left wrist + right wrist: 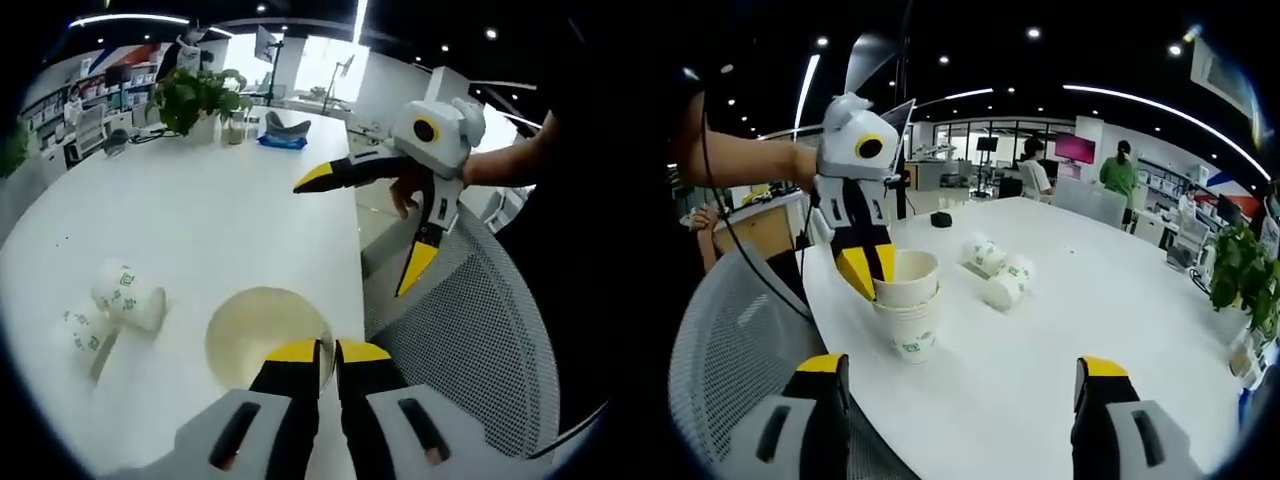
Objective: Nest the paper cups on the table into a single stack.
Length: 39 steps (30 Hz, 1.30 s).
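Note:
A stack of nested paper cups (908, 312) stands upright near the table edge. I look down into its top cup (262, 335) in the left gripper view. My left gripper (332, 352) is shut on the rim of that top cup, and it comes down onto the stack from above (868, 272). Two more paper cups with green print lie on their sides, side by side, farther in on the white table (985, 252) (1008, 283), also (130, 296) (85, 335). My right gripper (962, 368) is open and empty, a short way before the stack, and hangs over the table edge (348, 240).
A grey mesh chair (470, 340) stands against the table edge next to the stack. A potted plant (195, 95), a blue item (282, 142) and a small black object (941, 219) sit on the far table (1100, 330). People are in the background.

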Tool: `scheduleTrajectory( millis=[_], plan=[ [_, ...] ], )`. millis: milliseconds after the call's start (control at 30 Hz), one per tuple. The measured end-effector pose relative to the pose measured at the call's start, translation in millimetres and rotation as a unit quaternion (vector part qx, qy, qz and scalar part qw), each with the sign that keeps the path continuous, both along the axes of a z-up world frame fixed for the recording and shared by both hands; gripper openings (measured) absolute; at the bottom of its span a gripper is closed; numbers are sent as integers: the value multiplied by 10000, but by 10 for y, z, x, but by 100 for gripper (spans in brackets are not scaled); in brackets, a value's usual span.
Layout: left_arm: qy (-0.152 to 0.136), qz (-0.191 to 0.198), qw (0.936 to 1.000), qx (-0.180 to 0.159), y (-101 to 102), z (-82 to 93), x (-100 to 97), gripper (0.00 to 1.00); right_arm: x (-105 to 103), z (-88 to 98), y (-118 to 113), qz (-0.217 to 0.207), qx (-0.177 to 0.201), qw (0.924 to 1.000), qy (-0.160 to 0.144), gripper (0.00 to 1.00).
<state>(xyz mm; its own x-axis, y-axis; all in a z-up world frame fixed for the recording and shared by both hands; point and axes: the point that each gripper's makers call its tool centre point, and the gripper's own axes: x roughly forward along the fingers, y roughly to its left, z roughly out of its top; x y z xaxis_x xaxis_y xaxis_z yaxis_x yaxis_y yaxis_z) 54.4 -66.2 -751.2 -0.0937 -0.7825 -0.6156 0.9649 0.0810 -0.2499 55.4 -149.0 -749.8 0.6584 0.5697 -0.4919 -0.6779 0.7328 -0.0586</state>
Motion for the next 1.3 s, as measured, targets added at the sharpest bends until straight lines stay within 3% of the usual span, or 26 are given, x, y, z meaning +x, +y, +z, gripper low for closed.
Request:
scheduleTrajectory(
  millis=[700,1067,1300],
  plan=[
    [396,-70,9992,-10,-62,-136,-38,5,2,-37,-23,-28,-136,9999,46,92],
    [402,-127,9991,-8,-76,-115,-92,6,6,-35,-33,-35,-110,9999,41,92],
    [252,-19,9996,-152,-47,-20,-86,9,-2,-34,-22,-15,-88,9999,73,92]
  ],
)
